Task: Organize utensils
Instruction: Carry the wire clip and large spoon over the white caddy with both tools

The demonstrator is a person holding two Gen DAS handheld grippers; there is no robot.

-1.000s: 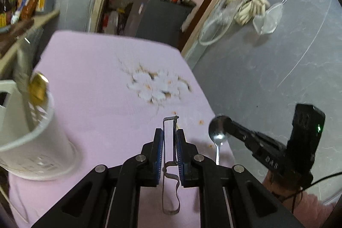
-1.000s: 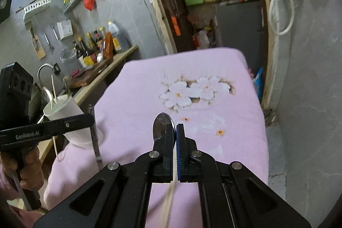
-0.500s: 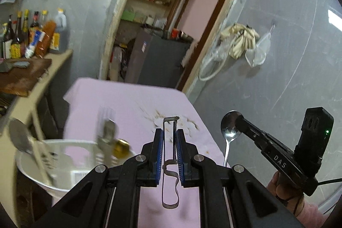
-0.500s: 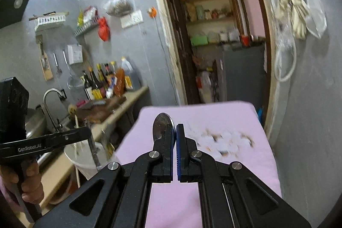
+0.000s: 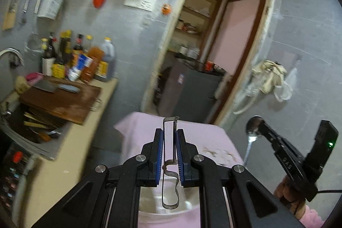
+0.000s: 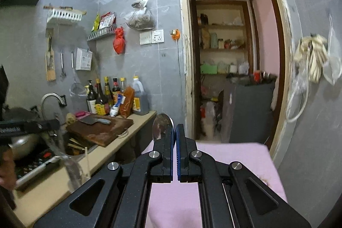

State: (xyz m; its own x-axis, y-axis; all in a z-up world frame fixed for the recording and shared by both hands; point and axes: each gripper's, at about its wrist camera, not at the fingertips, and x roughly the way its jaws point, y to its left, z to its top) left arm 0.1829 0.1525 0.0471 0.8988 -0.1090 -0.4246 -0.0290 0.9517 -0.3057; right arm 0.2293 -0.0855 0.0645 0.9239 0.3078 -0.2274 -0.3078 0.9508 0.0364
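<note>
The white holder [image 5: 164, 209] shows only as a rim and a pale inside low in the left wrist view, on the pink table [image 5: 203, 134] right under your left gripper [image 5: 170, 149]. It looks like light plastic, so expect it to tip or slide if a utensil knocks its rim; lower things in instead of dropping them.

Your right gripper [image 5: 261, 127] pinches a spoon [image 5: 252, 131] at the neck, just below the bowl, jaws pressed nearly together on it. The spoon is stiff, light metal, smooth and likely slippery, so a grip that close to the bowl leaves the long handle free to swing. Its long axis runs close to vertical: bowl up, handle hanging down toward the table. In the right wrist view the bowl [image 6: 162, 125] stands up left of the fingertips. That heading probably suits a handle-first drop into the holder.

Your left gripper pinches a thin bent metal strip utensil [image 5: 170, 164], perhaps a peeler or tongs; I cannot tell which. The jaws are close together, pads pressing its two flat sides. It is light and springy, so squeeze no harder than needed or it may flex and twist. Its long axis lies along the fingers: the squared end pokes out past the tips, and the curved loop trails back over the holder.
</note>
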